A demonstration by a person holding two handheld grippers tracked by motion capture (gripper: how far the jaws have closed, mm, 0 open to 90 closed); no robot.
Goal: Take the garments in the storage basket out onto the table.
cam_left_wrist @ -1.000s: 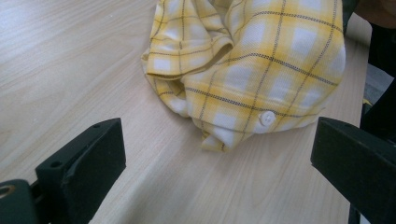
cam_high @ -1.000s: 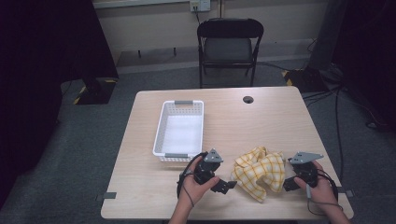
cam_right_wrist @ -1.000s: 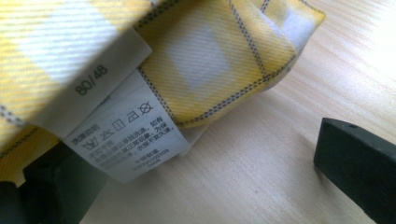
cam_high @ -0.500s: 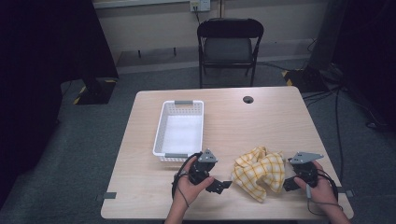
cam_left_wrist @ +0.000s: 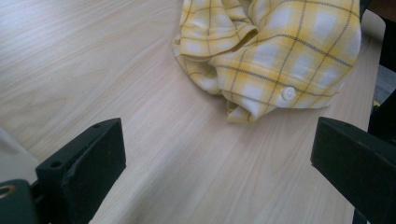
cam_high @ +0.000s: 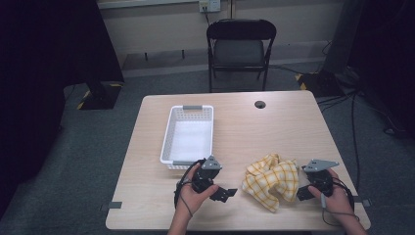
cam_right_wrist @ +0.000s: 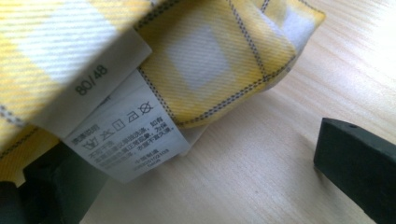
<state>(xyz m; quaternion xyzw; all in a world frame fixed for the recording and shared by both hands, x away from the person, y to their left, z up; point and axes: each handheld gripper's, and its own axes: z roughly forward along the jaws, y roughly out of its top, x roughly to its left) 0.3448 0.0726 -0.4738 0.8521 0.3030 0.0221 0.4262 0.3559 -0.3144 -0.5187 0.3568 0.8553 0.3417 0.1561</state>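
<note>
Lying crumpled on the pale wooden worktop (cam_high: 293, 122), to the right of the white slotted plastic basket (cam_high: 188, 134) and nearer the person than it, the yellow-and-white checked cotton shirt (cam_high: 270, 180) is the thing in hand. It looks light, soft and limp, so it should sag and unfold when lifted rather than keep its shape; it will not break, though a thin single layer could slip from a pinch. A bunched fold or the thicker hem by the white button (cam_left_wrist: 288, 93) seems the surest place to take hold.

The left claw (cam_high: 224, 192) sits beside the basket's near end, left of the shirt and apart from it, its jaws spread wide and empty, pointing at the shirt's near edge. The right claw (cam_high: 304, 193) is at the shirt's far side from the basket, jaws also wide apart, with the cloth's edge and its white care labels (cam_right_wrist: 126, 140) draped over one jaw, not yet pinched.
</note>
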